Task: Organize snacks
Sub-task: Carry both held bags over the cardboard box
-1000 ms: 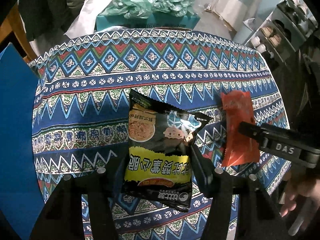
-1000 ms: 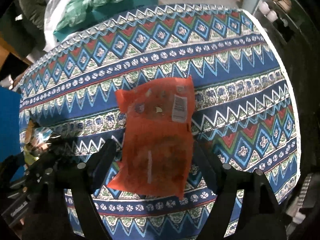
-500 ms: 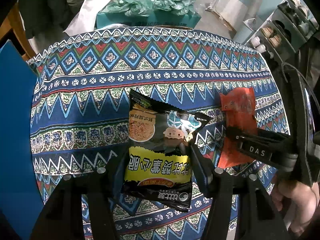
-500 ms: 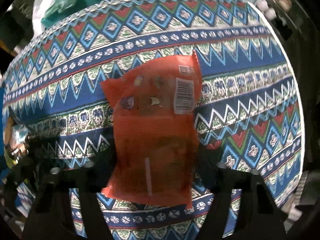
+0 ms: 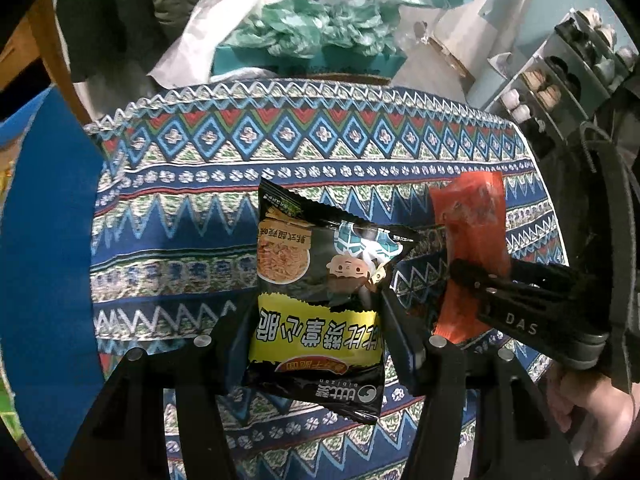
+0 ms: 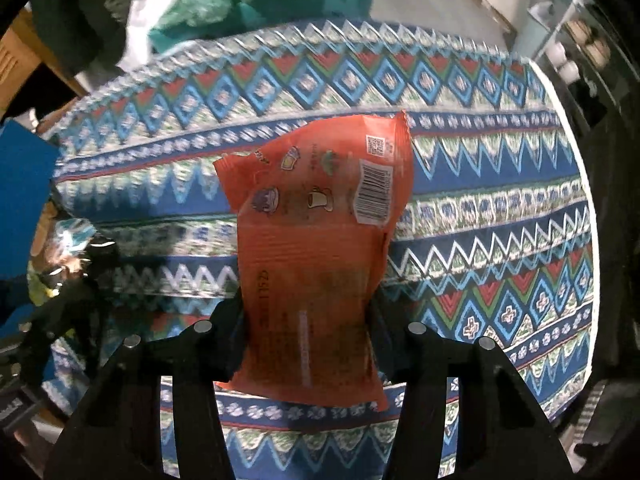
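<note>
My left gripper (image 5: 314, 320) is shut on a black and yellow snack packet (image 5: 320, 300) and holds it above the patterned tablecloth (image 5: 192, 208). My right gripper (image 6: 306, 312) is shut on an orange snack packet (image 6: 320, 240) with a barcode, also held above the cloth. In the left wrist view the orange packet (image 5: 476, 240) and the right gripper (image 5: 472, 276) sit just to the right of the black packet. In the right wrist view the black packet (image 6: 68, 248) shows at the far left edge.
A blue panel (image 5: 40, 240) stands along the table's left side. Behind the far edge sit a teal box with green crumpled plastic (image 5: 308, 36) and a white bag (image 5: 212, 32). A shelf rack with shoes (image 5: 560, 76) stands at the far right.
Both grippers have lifted their packets; the table looks farther away. The right gripper closed tighter on the orange packet and raised it. The left gripper kept its hold on the black packet.
</note>
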### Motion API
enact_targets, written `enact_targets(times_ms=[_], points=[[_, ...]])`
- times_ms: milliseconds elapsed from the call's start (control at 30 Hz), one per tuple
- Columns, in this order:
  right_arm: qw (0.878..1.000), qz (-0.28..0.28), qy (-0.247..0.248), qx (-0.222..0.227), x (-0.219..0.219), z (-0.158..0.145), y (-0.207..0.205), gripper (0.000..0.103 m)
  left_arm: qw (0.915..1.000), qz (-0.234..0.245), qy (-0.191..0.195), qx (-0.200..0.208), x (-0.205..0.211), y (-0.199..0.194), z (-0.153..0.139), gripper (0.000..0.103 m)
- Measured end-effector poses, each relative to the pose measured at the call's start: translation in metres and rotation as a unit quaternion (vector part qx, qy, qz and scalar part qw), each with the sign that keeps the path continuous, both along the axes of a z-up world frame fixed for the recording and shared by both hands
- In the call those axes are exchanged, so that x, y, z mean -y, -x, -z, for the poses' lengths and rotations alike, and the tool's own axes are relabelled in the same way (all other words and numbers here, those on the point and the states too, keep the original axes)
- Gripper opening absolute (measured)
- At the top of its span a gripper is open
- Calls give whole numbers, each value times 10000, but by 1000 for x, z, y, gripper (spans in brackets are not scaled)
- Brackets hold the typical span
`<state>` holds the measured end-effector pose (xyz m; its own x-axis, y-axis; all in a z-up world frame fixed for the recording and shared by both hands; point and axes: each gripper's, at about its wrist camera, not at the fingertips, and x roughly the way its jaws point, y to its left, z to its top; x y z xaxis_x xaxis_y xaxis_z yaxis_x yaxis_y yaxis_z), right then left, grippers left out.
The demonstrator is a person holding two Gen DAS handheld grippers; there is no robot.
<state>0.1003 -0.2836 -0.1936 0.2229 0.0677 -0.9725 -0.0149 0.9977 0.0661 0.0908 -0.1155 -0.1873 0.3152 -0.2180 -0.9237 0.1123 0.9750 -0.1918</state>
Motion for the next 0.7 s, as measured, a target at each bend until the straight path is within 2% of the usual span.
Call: enact_targets(times_ms=[433, 533, 700], points=[[9964, -513, -358, 574, -45, -83, 6, 51, 9987, -398, -21, 327, -42, 18, -47, 60], [9945, -650, -453, 681, -59, -98, 4, 51, 9977, -477, -26, 475, -52, 25, -62, 60], [9906, -923, -579, 824, -79, -106, 2, 51, 9957, -602, -39, 703, -73, 36, -83, 60]])
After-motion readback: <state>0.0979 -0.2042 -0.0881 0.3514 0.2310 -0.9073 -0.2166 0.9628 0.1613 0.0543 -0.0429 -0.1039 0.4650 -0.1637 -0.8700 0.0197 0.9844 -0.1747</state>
